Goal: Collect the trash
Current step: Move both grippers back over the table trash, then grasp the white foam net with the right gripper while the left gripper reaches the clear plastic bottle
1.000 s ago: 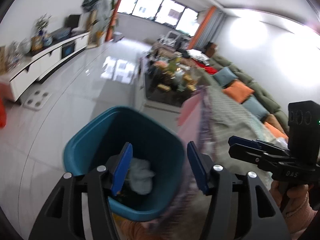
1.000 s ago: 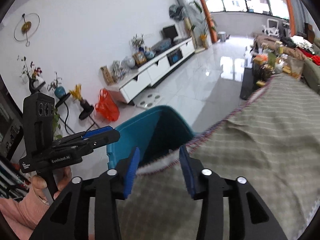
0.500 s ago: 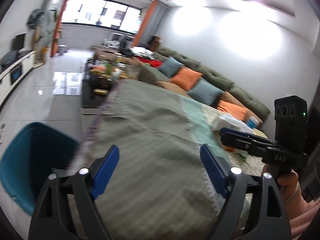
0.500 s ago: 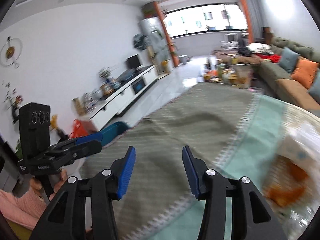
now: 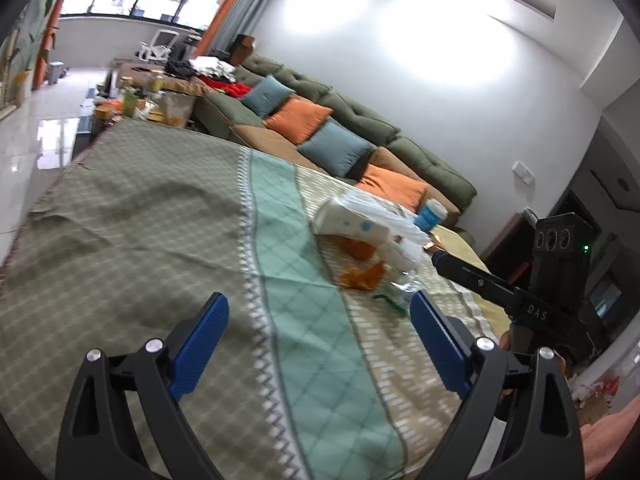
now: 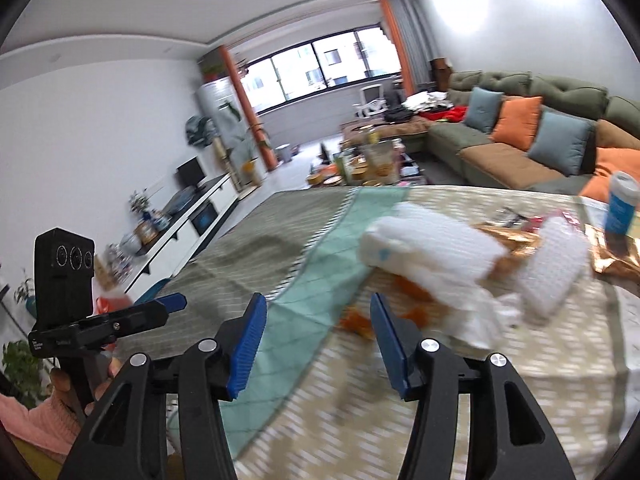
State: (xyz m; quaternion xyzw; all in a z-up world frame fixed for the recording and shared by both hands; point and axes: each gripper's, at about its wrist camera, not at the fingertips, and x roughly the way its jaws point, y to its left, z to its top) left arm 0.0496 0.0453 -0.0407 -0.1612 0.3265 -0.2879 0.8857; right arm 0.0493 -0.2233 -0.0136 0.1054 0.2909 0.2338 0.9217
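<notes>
A pile of trash lies on the checked tablecloth (image 5: 140,216): orange peels (image 5: 362,274), a white tissue pack (image 5: 352,226) and crumpled white tissues (image 6: 472,312). My left gripper (image 5: 318,300) hovers over the cloth short of the pile, its jaws wide and opening with nothing between them. It also shows at the left of the right wrist view, left gripper (image 6: 160,306). My right gripper (image 6: 316,300) points at the peels (image 6: 356,322), jaws opening and empty. In the left wrist view the right gripper (image 5: 480,280) sits to the right, held by a hand.
A blue cup (image 6: 620,204) and gold foil wrappers (image 6: 612,256) lie beyond the pile. A green sofa (image 5: 360,120) with orange and blue cushions runs behind the table. A cluttered coffee table (image 6: 368,168) and a white TV cabinet (image 6: 188,220) stand farther off.
Both grippers swung away from the teal bin and across the tablecloth to the trash pile. Both pairs of jaws stand wider than before.
</notes>
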